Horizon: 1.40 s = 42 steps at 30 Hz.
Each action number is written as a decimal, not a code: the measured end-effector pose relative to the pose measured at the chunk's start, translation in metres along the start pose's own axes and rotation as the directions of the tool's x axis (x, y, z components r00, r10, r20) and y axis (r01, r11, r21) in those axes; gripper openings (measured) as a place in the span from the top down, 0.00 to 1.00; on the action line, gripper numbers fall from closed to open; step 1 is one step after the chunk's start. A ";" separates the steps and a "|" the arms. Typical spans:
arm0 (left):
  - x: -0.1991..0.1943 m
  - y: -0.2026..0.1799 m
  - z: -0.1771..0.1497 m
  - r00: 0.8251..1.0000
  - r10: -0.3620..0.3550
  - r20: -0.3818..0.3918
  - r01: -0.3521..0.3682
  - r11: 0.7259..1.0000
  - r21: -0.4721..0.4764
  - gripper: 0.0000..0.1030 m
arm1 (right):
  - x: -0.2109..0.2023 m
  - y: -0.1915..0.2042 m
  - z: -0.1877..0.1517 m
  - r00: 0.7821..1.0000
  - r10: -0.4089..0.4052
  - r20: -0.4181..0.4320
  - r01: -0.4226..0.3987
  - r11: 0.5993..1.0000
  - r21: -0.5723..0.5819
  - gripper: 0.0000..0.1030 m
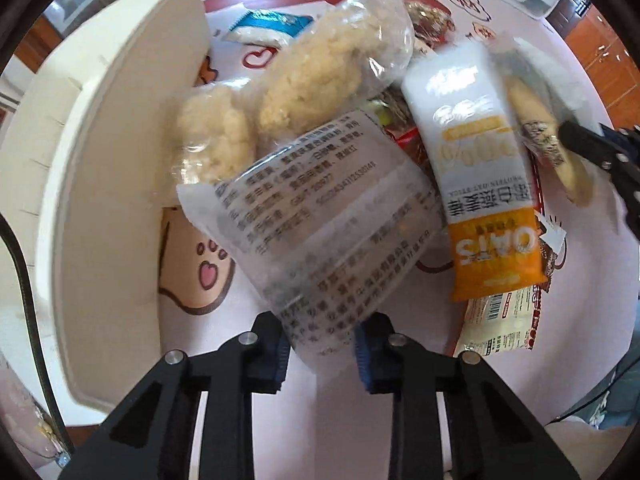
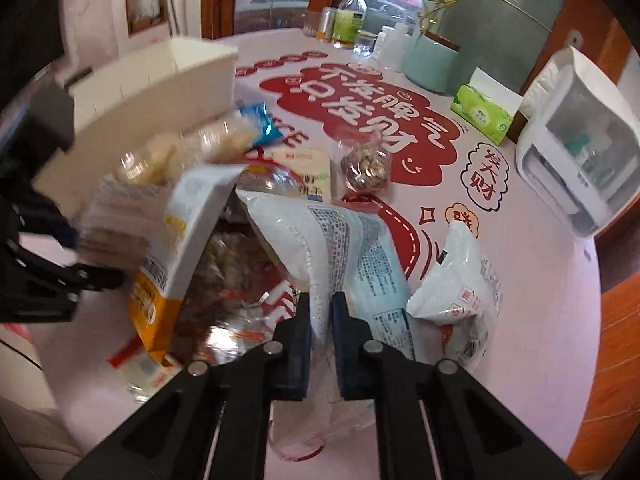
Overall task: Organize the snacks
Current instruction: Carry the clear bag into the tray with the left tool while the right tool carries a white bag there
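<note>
My left gripper [image 1: 322,350] holds the end of a clear packet of puffed rice cakes [image 1: 304,128], printed label side up, lifted next to the white storage box [image 1: 108,152]. My right gripper [image 2: 321,320] is shut on the edge of a white and light-blue snack bag [image 2: 352,252], raised over the pile. A white and orange oat bar [image 1: 480,184] leans in the pile between the two; it also shows in the right wrist view [image 2: 180,240]. The right gripper's fingers [image 1: 600,152] show at the right edge of the left wrist view.
More snacks lie on the pink printed table mat [image 2: 520,280]: a nut cluster packet [image 2: 366,168], a white bag [image 2: 460,280], a blue packet [image 1: 272,26]. At the back stand bottles [image 2: 348,20], a teal pot [image 2: 432,60], green tissues [image 2: 484,114] and a white appliance [image 2: 580,152].
</note>
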State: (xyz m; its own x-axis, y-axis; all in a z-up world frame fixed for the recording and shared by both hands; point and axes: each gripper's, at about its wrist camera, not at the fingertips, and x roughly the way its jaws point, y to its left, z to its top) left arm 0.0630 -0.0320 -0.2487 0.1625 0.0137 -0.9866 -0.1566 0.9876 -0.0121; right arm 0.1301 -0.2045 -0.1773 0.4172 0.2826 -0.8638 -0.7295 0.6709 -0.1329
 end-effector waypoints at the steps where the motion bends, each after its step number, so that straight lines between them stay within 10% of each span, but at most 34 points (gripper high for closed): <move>1: -0.004 0.000 -0.002 1.000 -0.003 0.013 0.003 1.000 -0.002 0.77 | -0.004 -0.001 0.002 1.000 0.011 0.007 -0.012 1.000 0.017 0.92; 17: -0.094 0.001 -0.011 0.988 -0.016 0.157 0.016 1.000 0.002 0.80 | -0.063 -0.001 0.007 0.992 0.070 0.107 -0.089 0.981 0.175 0.94; 42: -0.224 0.084 -0.022 0.892 0.015 0.452 -0.021 1.000 0.009 0.80 | -0.158 0.073 0.089 0.931 0.072 0.359 -0.150 0.969 0.195 0.94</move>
State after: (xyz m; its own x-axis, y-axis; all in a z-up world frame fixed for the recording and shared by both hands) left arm -0.0084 0.0447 -0.0323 0.5831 0.0979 -0.8065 -0.1517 0.9884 0.0103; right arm 0.0597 -0.1389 -0.0073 0.5305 0.5573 -0.6387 -0.6642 0.7414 0.0951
